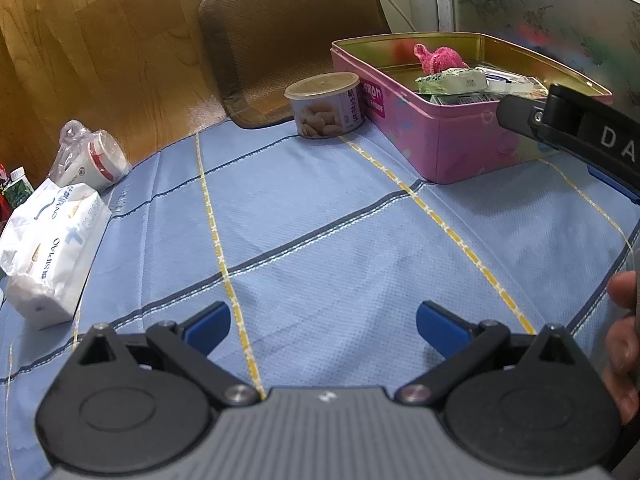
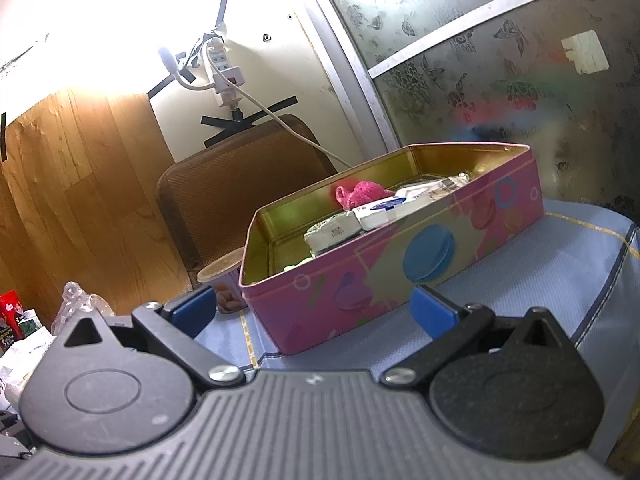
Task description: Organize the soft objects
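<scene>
A pink tin box (image 1: 448, 136) (image 2: 400, 264) stands at the far right of the blue checked cloth (image 1: 320, 220). Inside it lie a pink fluffy cloth (image 1: 438, 58) (image 2: 362, 193) and several small tissue packs (image 1: 460, 82) (image 2: 376, 216). A large white tissue pack (image 1: 48, 244) lies at the left edge of the cloth. My left gripper (image 1: 323, 326) is open above bare cloth, holding nothing. My right gripper (image 2: 312, 308) is open too, empty, facing the box's near side. In the left wrist view the right gripper's black body (image 1: 568, 128) shows at the right edge.
A round can with a clear lid (image 1: 326, 106) stands just left of the box. A cup in a plastic bag (image 1: 90, 158) lies behind the big tissue pack. A brown chair back (image 1: 288, 36) rises behind the table. A hand (image 1: 624, 344) is at the right edge.
</scene>
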Available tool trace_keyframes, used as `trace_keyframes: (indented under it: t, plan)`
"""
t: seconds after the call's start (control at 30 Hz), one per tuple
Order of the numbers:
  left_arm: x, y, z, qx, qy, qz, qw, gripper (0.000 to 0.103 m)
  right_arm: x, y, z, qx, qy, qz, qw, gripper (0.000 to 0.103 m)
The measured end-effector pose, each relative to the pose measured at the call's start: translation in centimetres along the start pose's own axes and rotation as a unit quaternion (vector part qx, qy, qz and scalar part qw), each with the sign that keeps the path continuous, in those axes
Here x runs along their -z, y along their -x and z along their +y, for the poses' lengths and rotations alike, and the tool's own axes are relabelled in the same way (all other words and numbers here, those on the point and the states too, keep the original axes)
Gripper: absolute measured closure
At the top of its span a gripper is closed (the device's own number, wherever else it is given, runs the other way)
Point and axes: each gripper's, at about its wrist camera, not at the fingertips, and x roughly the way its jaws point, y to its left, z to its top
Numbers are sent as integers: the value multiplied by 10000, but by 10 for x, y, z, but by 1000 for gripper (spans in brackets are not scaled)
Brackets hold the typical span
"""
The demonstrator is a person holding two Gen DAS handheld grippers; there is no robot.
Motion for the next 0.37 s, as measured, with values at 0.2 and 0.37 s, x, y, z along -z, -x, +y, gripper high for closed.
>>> trace_keyframes:
  t: [0.2,0.37]
  plan:
    - [0,-1,1,59,4,16,10000,0,0,-1,-1,12,-15,16,10000,0]
    - [1,-1,0,151,0,-1,9999,0,1,-1,0,12,17,19,10000,0]
